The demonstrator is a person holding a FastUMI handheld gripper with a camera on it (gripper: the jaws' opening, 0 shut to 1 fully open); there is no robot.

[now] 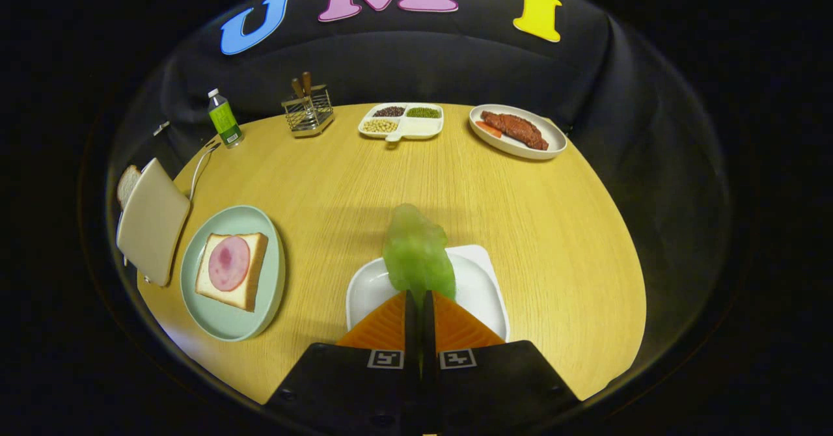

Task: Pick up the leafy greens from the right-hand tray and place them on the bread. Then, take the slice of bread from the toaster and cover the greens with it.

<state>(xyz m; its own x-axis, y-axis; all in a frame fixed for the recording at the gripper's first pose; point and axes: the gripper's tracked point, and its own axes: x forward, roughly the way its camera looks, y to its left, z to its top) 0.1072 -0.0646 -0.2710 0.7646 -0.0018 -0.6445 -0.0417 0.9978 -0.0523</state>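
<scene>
no readable text; the bottle point(224, 118) label is too small to make out.

Bright overhead light, fisheye-warped edges

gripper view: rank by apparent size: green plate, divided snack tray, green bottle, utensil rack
1. green plate, clearly largest, though it sits nearer the camera.
2. divided snack tray.
3. utensil rack and green bottle look alike; not ranking them.
The gripper is shut on the leafy greens, above the white tray.

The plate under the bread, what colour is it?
Pale mint green plate, seen best in the gripper view; the jaws grip the greens.
</scene>
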